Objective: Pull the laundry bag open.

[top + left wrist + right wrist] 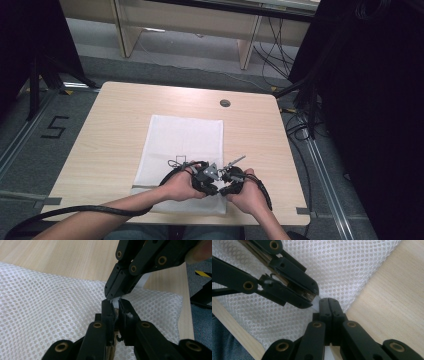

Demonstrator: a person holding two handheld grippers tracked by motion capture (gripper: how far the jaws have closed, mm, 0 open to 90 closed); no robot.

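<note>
Over the near edge of the white mesh cloth we hold both grippers tip to tip, approx. at the cloth's near right part; the cloth itself lies flat on the wooden table, mid-table, w/ its near edge by the table's front edge; our left gripper has its jaws nearly together, clamped on a thin brownish strip-like thing that runs back between them, w/ a small white tab at the tips; we can't tell what the strip is; our right gripper is fully closed, pads pressed together, tips meeting the left gripper's tips at that white tab; whether it pinches the tab we can't tell.
</note>
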